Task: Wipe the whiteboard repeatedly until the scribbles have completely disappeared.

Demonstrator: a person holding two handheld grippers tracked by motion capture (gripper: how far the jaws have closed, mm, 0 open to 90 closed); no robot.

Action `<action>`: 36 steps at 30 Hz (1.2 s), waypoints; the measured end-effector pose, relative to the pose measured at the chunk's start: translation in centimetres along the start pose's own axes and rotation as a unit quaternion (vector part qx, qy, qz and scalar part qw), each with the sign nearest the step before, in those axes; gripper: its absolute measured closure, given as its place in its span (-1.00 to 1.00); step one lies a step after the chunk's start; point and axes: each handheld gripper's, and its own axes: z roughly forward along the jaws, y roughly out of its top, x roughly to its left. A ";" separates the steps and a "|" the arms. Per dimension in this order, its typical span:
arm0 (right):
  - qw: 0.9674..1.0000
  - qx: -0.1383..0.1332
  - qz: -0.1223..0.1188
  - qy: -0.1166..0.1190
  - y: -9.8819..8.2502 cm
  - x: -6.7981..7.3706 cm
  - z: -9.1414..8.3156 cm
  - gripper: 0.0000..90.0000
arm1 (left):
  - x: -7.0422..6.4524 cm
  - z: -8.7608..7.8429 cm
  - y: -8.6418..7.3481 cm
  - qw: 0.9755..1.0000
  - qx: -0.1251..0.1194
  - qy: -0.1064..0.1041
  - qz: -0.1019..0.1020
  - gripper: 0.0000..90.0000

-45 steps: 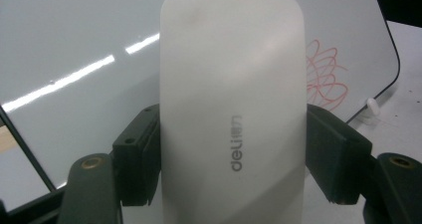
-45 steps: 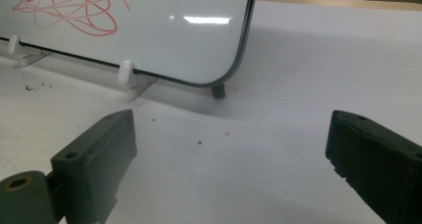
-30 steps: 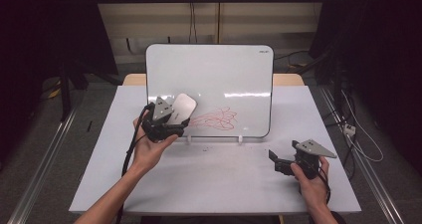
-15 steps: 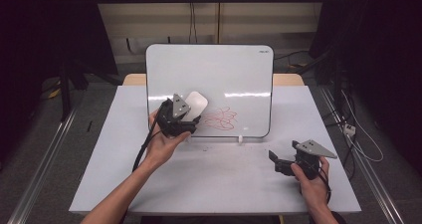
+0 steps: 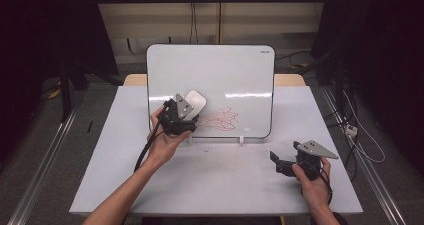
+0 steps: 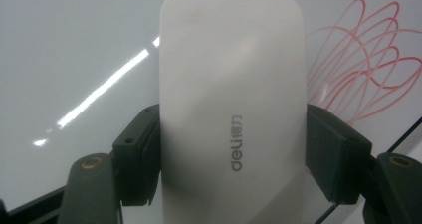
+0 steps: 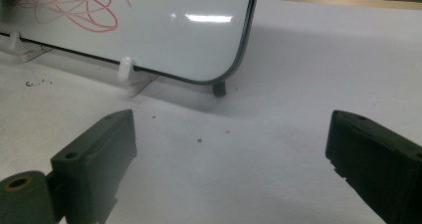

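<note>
A whiteboard (image 5: 215,75) stands upright on small feet at the middle of the table, with a red scribble (image 5: 221,118) low on its face. My left gripper (image 5: 186,114) is shut on a white eraser (image 5: 194,104), held against the board just left of the scribble. Seen from the left gripper view, the eraser (image 6: 231,109) bears a grey "deli" mark and sits between both jaws, with the scribble (image 6: 363,79) to its right. My right gripper (image 5: 276,161) rests low at the table's right front, open and holding nothing. The right gripper view looks toward the board's lower corner (image 7: 234,64).
The white table (image 5: 215,185) has free room in front of the board. White feet (image 7: 127,74) prop the board's lower edge. Cables (image 5: 360,135) lie on the floor at the right, and metal rails run along both sides of the table.
My left gripper has carried the eraser rightward along the board, closer to the red scribble. The right gripper has stayed where it was.
</note>
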 end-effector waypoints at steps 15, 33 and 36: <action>1.000 0.001 -0.002 0.002 0.0 0.0 0.0 -0.87 | -1.1 1.3 -0.3 0.998 0.017 0.056 0.018 -0.31; 1.000 0.001 -0.003 0.003 0.0 0.1 -0.1 -0.87 | -2.0 1.5 -0.3 0.998 0.022 0.060 0.018 -0.31; 1.000 0.002 -0.003 0.002 0.0 0.1 0.0 -0.87 | -2.4 1.7 -0.3 0.998 0.015 0.065 0.020 -0.31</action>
